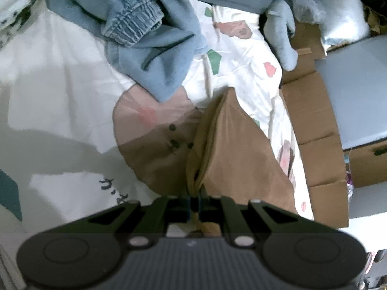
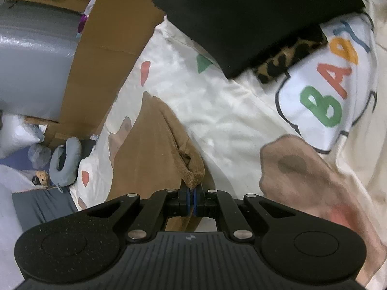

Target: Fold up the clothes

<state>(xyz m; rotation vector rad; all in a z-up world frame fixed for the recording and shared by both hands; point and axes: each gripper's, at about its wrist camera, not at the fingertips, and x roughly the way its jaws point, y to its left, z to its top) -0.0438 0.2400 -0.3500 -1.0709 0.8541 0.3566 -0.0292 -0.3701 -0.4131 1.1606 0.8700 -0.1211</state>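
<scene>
White printed bedsheet (image 2: 229, 111) serves as work surface. Left gripper (image 1: 193, 204) and right gripper (image 2: 192, 201) are each clamped tight on an edge of the brown garment (image 1: 227, 145), lifting it off the sheet between them, probably to tension it for folding. Legible print on sheet: "BAB".
</scene>
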